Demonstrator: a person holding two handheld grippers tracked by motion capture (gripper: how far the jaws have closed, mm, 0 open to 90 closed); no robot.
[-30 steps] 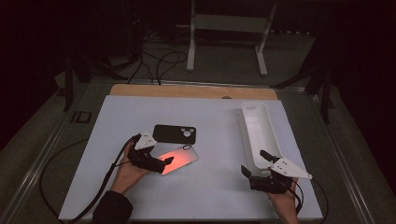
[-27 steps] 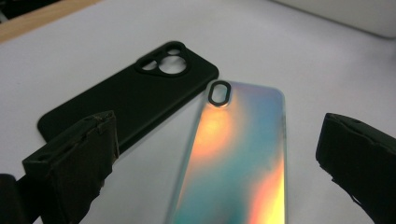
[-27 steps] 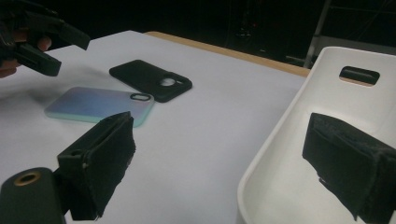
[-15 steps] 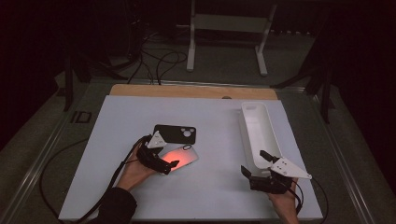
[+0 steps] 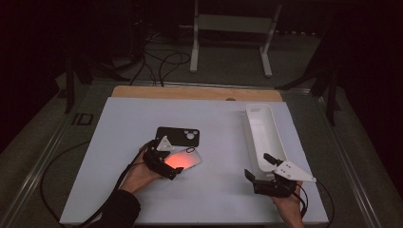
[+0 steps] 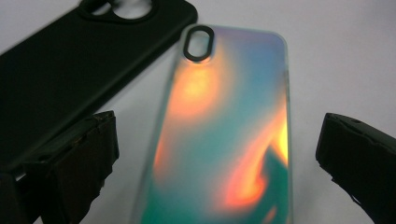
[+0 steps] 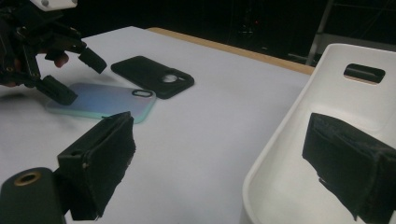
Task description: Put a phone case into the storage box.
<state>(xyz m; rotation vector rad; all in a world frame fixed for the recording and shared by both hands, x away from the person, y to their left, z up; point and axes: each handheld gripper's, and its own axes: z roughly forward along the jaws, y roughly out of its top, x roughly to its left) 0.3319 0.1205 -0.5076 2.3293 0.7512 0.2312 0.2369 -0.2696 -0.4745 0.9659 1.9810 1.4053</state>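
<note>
An iridescent phone case (image 5: 186, 159) (image 6: 229, 116) (image 7: 107, 100) lies flat on the white table, glowing orange at its near end. A black phone case (image 5: 178, 136) (image 6: 70, 60) (image 7: 152, 74) lies just behind it, their corners close together. My left gripper (image 5: 165, 161) (image 6: 219, 163) (image 7: 77, 74) is open and low, with one jaw on each side of the iridescent case's near end. My right gripper (image 5: 260, 167) (image 7: 224, 163) is open at the near end of a long white tray (image 5: 263, 133) (image 7: 280, 140) and holds nothing.
The white table top (image 5: 218, 190) ends in a wooden strip (image 5: 195, 93) at the back. A white metal stand (image 5: 233, 23) and cables (image 5: 161, 61) are on the dark floor beyond. A cable (image 5: 52, 171) trails off the table's left edge.
My left gripper has moved forward and to the right, and its jaws now straddle the iridescent case's near end. The right gripper and both cases have stayed where they were.
</note>
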